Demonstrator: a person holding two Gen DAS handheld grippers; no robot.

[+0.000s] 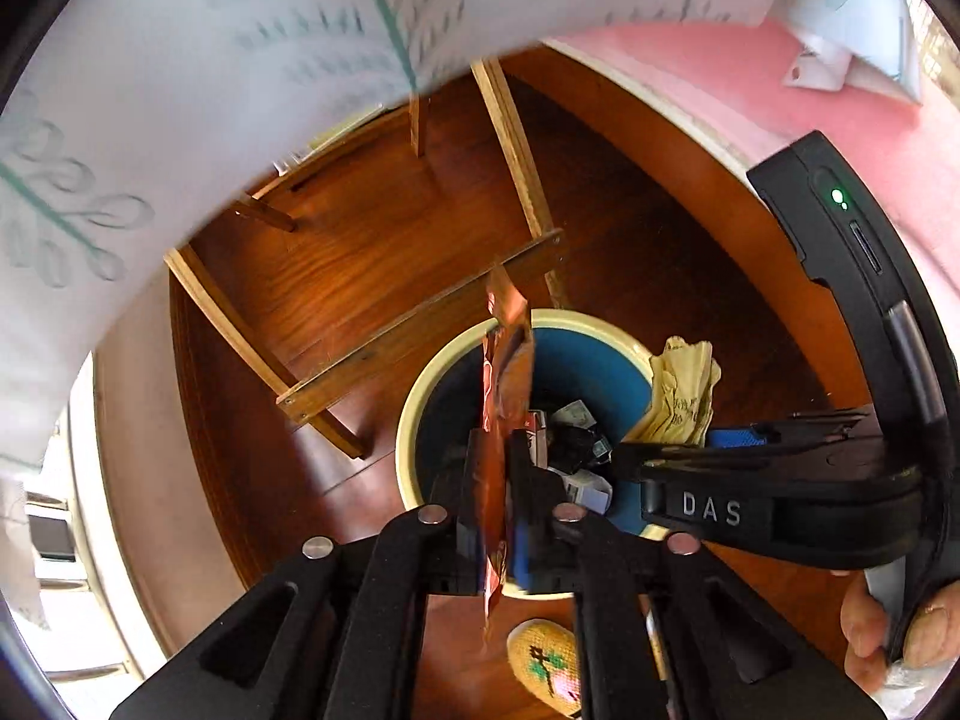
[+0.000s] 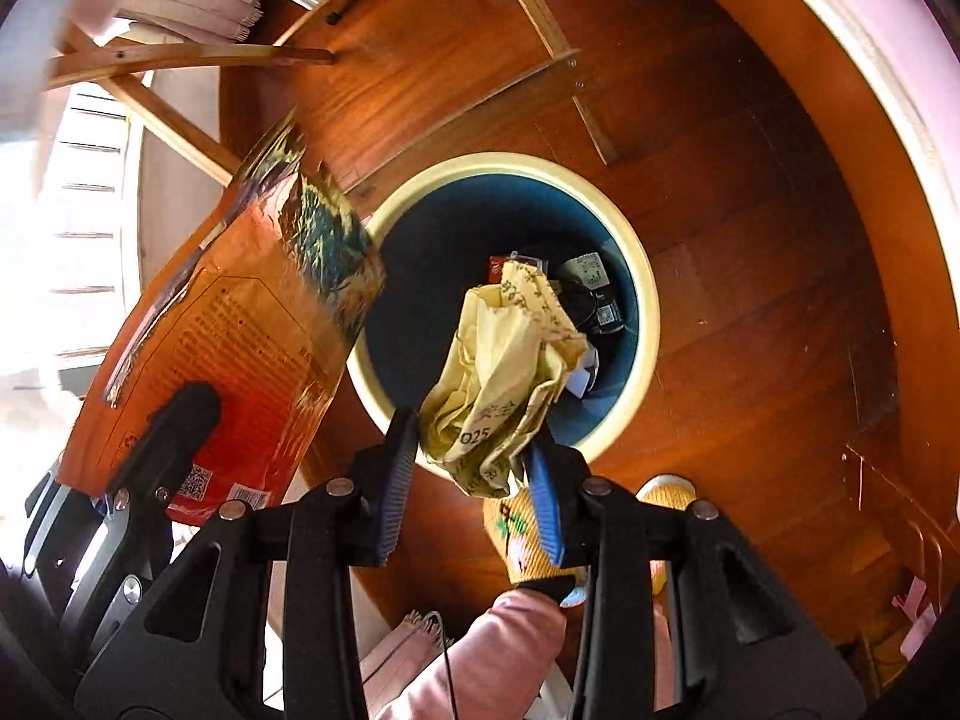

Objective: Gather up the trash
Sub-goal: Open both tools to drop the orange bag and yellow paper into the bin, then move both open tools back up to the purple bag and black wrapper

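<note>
Hanging over the bin (image 2: 648, 300), both claws carry trash, and the drop depends on what sits plumb above the opening; the right claw (image 2: 474, 480) is closed on the crumpled yellow paper (image 2: 498, 378), which in the right wrist view lies over the near part of the bin's blue inside, so by my reading it is the better placed of the two; the left claw (image 1: 498, 510) is pinched flat on the orange foil packet (image 1: 504, 384), whose long axis runs out from the fingers and away toward the far rim. Seen from the right wrist, the same packet (image 2: 240, 330) covers the bin's left rim and mostly overhangs the wooden floor (image 2: 750, 150), so it probably wants a shift toward the centre before release. Scraps already lie at the bottom of the bin, dark and too small to name. The left claw's fingertips are hidden by the packet; part of the bin's near rim is hidden behind the claws and paper; a slippered foot (image 2: 528, 534) stands just beside the bin.
</note>
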